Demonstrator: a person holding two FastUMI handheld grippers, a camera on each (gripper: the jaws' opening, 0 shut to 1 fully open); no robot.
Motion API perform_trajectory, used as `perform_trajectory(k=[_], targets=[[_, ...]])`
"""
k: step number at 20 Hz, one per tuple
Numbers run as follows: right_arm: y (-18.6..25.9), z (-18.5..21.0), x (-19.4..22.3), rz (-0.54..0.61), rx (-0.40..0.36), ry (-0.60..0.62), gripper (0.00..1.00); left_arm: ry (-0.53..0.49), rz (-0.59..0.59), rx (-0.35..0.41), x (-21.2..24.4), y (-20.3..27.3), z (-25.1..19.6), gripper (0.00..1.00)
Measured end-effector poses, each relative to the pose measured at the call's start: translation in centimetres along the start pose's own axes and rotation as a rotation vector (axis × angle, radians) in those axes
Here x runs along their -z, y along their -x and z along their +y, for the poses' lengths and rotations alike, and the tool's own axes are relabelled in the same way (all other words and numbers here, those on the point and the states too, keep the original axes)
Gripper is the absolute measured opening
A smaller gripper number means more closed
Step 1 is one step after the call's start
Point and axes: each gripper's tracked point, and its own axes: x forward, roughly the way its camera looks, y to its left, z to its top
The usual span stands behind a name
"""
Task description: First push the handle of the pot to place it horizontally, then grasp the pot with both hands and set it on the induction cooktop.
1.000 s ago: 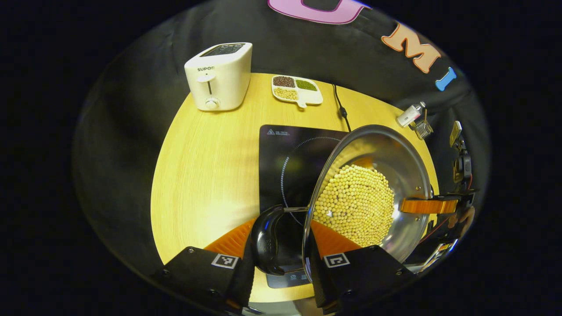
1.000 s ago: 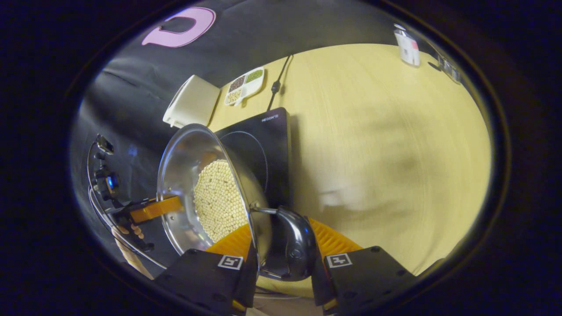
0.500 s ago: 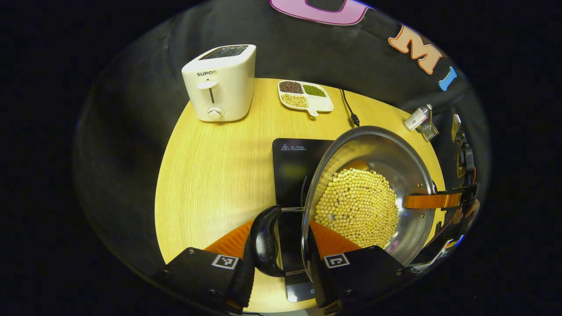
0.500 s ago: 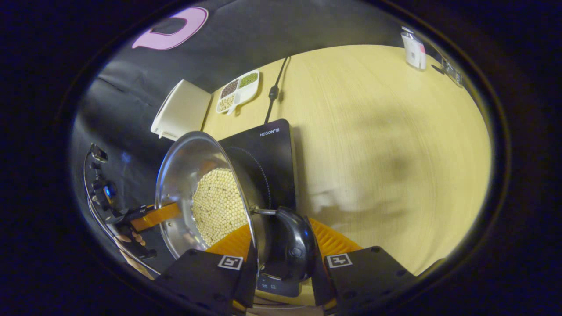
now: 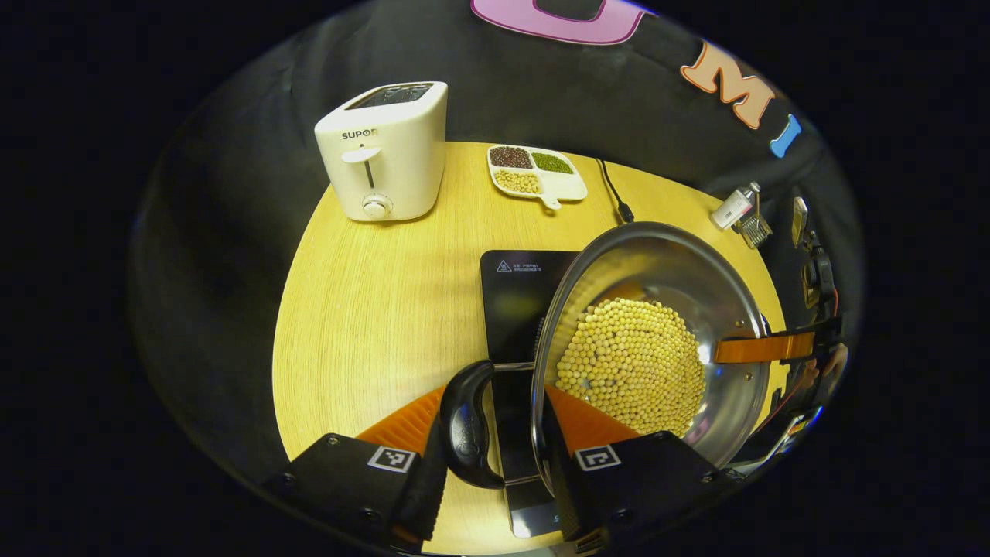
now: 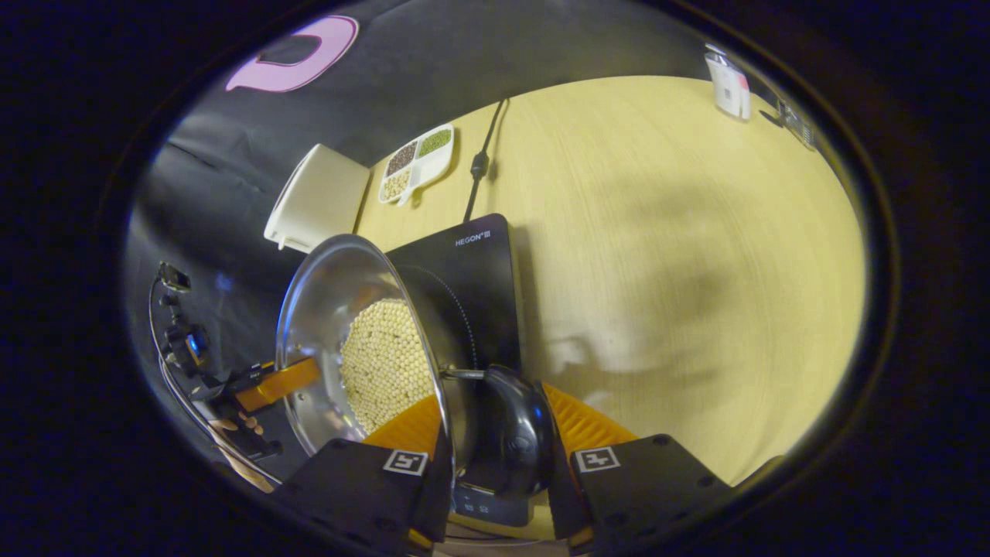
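Two handheld grippers hold a steel pot of pale beans by its two side handles, over a black induction cooktop on a round wooden table.

In the left gripper view, the left gripper (image 5: 495,433) has both fingers clamped on the pot's near black handle (image 5: 464,424), with the pot (image 5: 657,271) just past it, partly covering the induction cooktop (image 5: 514,309); whether the pot's base touches the glass cannot be told. In the right gripper view, the right gripper (image 6: 499,452) is likewise closed with both fingers on the other black handle (image 6: 522,437). The beans (image 5: 630,363) cover the pot's bottom. At the table's (image 5: 371,309) far side stand a white toaster (image 5: 383,151) on the left, a divided dish of grains (image 5: 535,168) beside it, and a power cord (image 5: 615,193).
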Motion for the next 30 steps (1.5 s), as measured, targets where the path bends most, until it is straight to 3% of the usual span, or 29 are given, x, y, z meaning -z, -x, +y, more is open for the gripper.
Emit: perform_trajectory(k=[3, 6, 7, 8, 9, 10, 12, 13, 15, 16, 17, 20, 21, 22, 27, 30], targets=[[0.3, -0.1, -0.2, -0.005, -0.001, 0.003, 0.56, 0.005, -0.005, 0.003, 0.0, 0.0, 0.0, 0.61], [0.4, -0.6, -0.5, -0.034, 0.019, 0.019, 0.52, 0.011, -0.008, 0.008, 0.1, 0.1, 0.0, 0.62], [0.6, -0.8, -0.7, -0.047, 0.024, 0.025, 0.55, 0.011, -0.006, 0.003, 0.2, 0.2, 0.0, 0.64], [1.2, -0.7, -1.0, -0.066, 0.026, 0.027, 0.64, 0.007, -0.016, -0.007, 0.1, 0.3, 0.2, 0.64], [1.7, -0.6, -1.5, -0.092, 0.022, 0.027, 0.66, -0.002, -0.026, -0.024, 0.0, 0.4, 0.6, 0.69], [2.3, -0.4, -2.0, -0.124, 0.018, 0.024, 0.77, -0.002, -0.048, -0.044, -0.3, 0.6, 1.0, 0.71], [3.8, -0.2, -2.9, -0.188, 0.009, 0.027, 0.99, 0.011, -0.152, -0.085, -1.8, 1.3, 1.6, 0.86], [4.5, -0.2, -3.4, -0.222, 0.010, 0.029, 0.99, 0.021, -0.204, -0.101, -2.2, 2.0, 1.7, 0.97], [6.1, -0.6, -4.5, -0.303, 0.028, 0.044, 1.00, 0.044, -0.320, -0.121, -3.7, 3.6, 1.7, 1.00], [7.2, -0.9, -4.9, -0.346, 0.039, 0.054, 0.93, 0.050, -0.368, -0.134, -4.4, 4.5, 1.8, 1.00], [8.4, -1.0, -5.4, -0.388, 0.047, 0.066, 1.00, 0.049, -0.415, -0.155, -5.0, 5.3, 1.9, 0.98], [12.0, -0.9, -6.4, -0.508, 0.070, 0.114, 1.00, 0.024, -0.489, -0.188, -5.8, 7.6, 1.2, 0.97], [13.2, -0.8, -6.7, -0.543, 0.079, 0.130, 0.92, 0.020, -0.511, -0.184, -6.0, 8.4, 0.4, 0.97], [14.5, -0.7, -6.9, -0.575, 0.086, 0.148, 1.00, 0.016, -0.524, -0.181, -6.1, 9.2, -0.4, 0.97], [21.0, -1.0, -7.9, -0.733, 0.148, 0.242, 1.00, -0.045, -0.612, -0.204, -7.0, 13.6, -4.1, 0.97], [24.9, -0.4, -8.4, -0.823, 0.145, 0.285, 0.99, -0.064, -0.676, -0.226, -7.4, 16.8, -7.7, 0.97]])
